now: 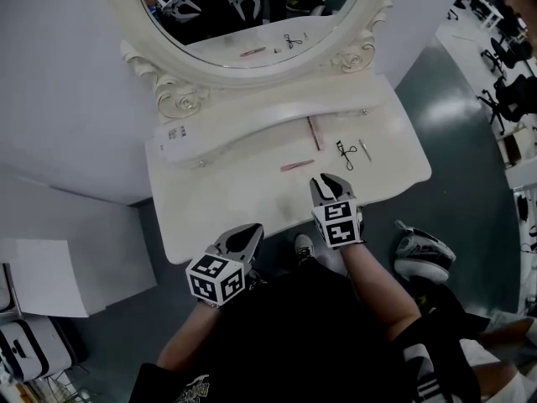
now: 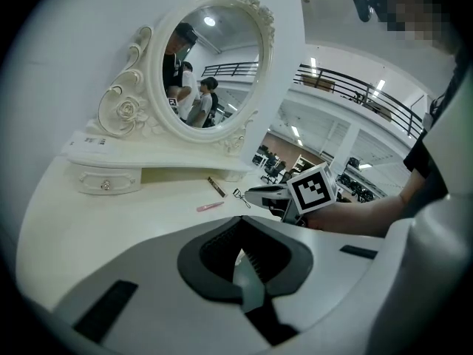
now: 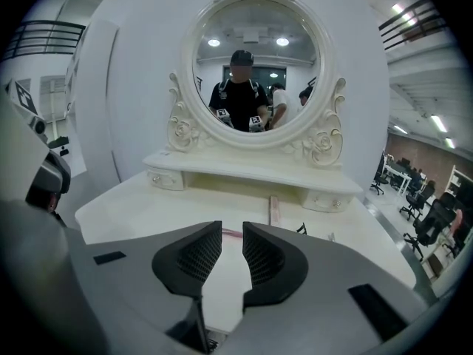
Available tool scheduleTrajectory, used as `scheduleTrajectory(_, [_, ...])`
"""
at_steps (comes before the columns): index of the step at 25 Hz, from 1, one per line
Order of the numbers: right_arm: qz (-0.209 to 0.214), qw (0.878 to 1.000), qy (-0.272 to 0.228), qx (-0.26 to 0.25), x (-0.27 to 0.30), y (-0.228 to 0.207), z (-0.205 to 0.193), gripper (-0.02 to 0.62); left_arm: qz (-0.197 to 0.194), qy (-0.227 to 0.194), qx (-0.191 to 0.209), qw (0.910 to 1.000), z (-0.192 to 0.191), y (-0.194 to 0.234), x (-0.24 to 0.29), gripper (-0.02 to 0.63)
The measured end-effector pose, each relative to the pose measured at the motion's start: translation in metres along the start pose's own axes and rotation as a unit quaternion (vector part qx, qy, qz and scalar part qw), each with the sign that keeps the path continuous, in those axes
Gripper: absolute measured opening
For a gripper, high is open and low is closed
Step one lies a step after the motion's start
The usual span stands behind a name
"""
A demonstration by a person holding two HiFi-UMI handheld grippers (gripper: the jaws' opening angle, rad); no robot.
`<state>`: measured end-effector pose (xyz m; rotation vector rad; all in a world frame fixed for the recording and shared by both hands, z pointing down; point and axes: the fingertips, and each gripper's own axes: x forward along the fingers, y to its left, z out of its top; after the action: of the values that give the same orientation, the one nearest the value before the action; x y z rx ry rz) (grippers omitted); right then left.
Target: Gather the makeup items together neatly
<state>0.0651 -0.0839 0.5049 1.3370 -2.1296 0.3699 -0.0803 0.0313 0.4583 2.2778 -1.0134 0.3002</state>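
The dressing table (image 1: 210,200) is white, with an oval mirror (image 1: 210,23) on a raised shelf (image 1: 268,120) at its 12 o'clock side. The person stands at the 6 o'clock side.

Makeup items, all on the right half of the tabletop and not touching one another:
- Pink stick (image 1: 297,165): lies flat near the table centre, its long axis running roughly 8 to 2 o'clock.
- Brown slim stick (image 1: 315,132): at 12 o'clock from the pink stick, against the front edge of the shelf, its long axis running 12 to 6 o'clock.
- Eyelash curler (image 1: 345,154): at 3 o'clock from the pink stick.
- Small silver tool (image 1: 365,149): just beside the curler, at its 3 o'clock. Too small to identify.

Right gripper (image 1: 332,180): hovers above the front part of the tabletop, at 5 o'clock from the pink stick. Its fingers are spread, with nothing between them. The pink stick shows through the gap, on the table beyond.

Left gripper (image 1: 250,232): at the table's front edge, at 7 o'clock from the right gripper and well apart from all items. Its fingertips are pressed together and hold nothing.
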Motion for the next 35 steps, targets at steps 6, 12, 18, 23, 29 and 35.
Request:
scheduleTrajectory(6, [-0.005, 1.0, 0.009, -0.005, -0.006, 0.01, -0.014, 0.104, 0.007, -0.007, -0.002, 0.9999, -0.009, 0.004, -0.022, 0.008])
scheduleTrajectory(12, [-0.046, 0.998, 0.022, 0.025, 0.015, -0.028, -0.011, 0.117, 0.018, -0.008, -0.009, 0.9998, -0.019, 0.006, -0.035, 0.008])
scheduleTrajectory(18, [-0.074, 0.994, 0.046, 0.065, 0.062, -0.073, -0.013, 0.135, 0.046, -0.002, -0.019, 0.9988, -0.03, 0.013, -0.041, 0.008])
scheduleTrajectory(23, [-0.067, 0.992, 0.061, 0.089, 0.093, -0.086, -0.016, 0.143, 0.063, 0.013, -0.009, 0.9979, -0.037, 0.014, -0.036, 0.008])
scheduleTrajectory(29, [-0.067, 0.99, 0.079, 0.093, 0.12, -0.091, -0.022, 0.147, 0.06, 0.019, -0.014, 0.9979, -0.036, 0.012, -0.016, 0.008])
scheduleTrajectory(35, [-0.068, 0.987, 0.107, 0.103, 0.133, -0.098, -0.031, 0.146, 0.056, 0.024, -0.029, 0.9977, -0.039, 0.009, -0.002, 0.008])
